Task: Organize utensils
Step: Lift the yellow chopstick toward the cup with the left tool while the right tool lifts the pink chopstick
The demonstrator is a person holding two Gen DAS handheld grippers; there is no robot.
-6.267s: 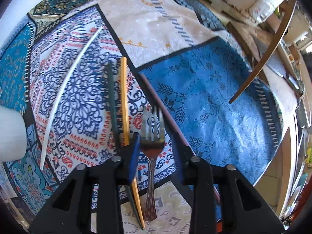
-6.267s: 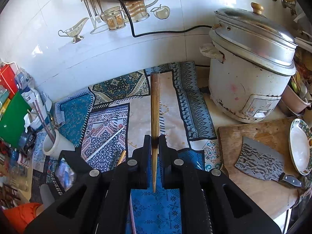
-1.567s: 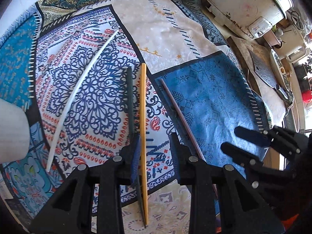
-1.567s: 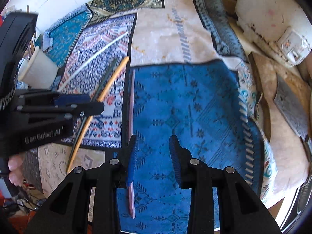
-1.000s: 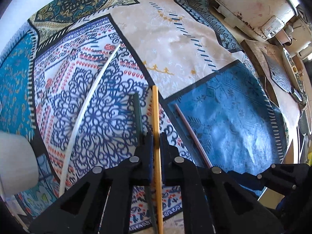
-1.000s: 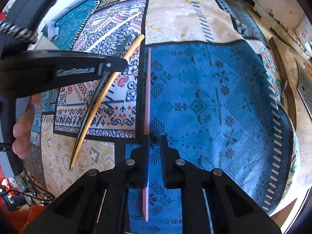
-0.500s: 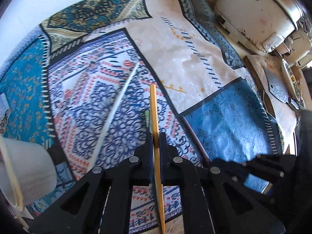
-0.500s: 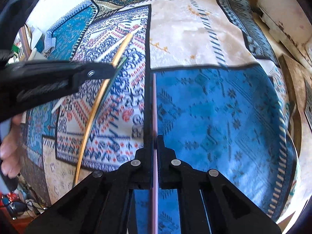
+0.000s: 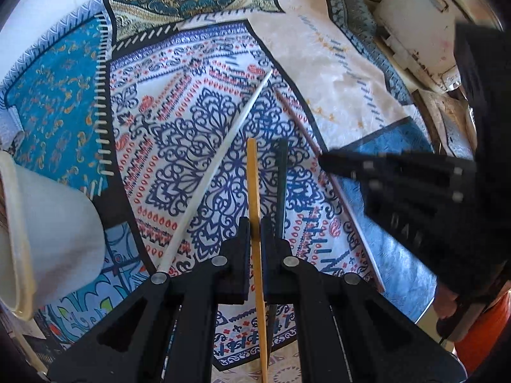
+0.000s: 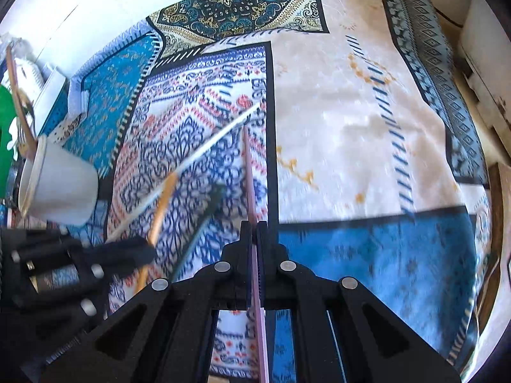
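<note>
In the left wrist view, the left gripper (image 9: 255,239) is clenched on a yellow chopstick (image 9: 254,191), whose long axis runs straight away from the camera, its far end pointing up the picture over the patterned cloth (image 9: 198,121). Just right of the yellow chopstick a dark green chopstick (image 9: 281,178) is seen lying on the cloth, nearly parallel to it. To the left of the yellow chopstick a white chopstick (image 9: 220,172) is laid at a slant, its far tip leaning right; further left a white cup (image 9: 54,233) is seen. To the right, a pink chopstick (image 9: 297,118) is gripped by the right gripper (image 9: 329,159). In the right wrist view, the right gripper (image 10: 254,239) is clamped on the pink chopstick (image 10: 249,175), which is aligned with the fingers and points away from the camera. Left of the pink chopstick, the green one (image 10: 210,204), the yellow one (image 10: 161,210) held in the blurred left gripper (image 10: 140,252), and the white one (image 10: 204,150) are seen, with the cup (image 10: 60,188) furthest left.
</note>
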